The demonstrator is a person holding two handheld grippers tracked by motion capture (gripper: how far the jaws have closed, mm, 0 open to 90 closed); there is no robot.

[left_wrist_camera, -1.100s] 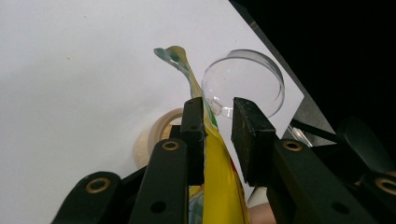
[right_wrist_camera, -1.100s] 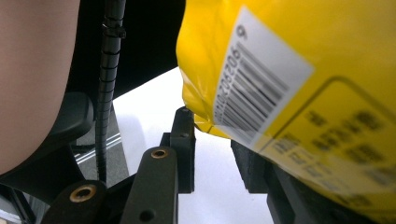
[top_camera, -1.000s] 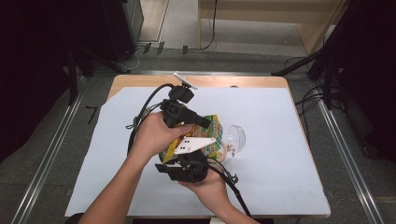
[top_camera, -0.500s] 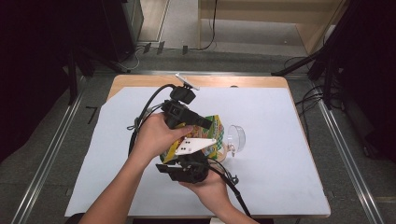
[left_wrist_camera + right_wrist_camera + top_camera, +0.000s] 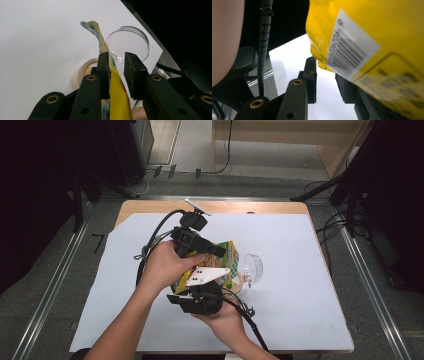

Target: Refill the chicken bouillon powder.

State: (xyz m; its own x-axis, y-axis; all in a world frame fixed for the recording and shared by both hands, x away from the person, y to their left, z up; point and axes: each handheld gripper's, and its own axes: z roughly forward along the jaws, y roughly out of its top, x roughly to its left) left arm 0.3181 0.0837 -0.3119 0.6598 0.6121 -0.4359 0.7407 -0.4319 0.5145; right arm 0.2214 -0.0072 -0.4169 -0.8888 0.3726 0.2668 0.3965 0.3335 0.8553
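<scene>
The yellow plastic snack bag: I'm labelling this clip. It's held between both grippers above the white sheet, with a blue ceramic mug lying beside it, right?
Not quite. Beside the yellow plastic snack bag lies a clear plastic cup, not a blue ceramic mug; the high view shows it on its side. The rest stands: the left gripper and right gripper have the bag between them.

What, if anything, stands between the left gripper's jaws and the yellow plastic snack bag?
Nothing visible does. The yellow plastic snack bag already hangs between the jaws of the left gripper, against one jaw, with a gap to the other.
</scene>
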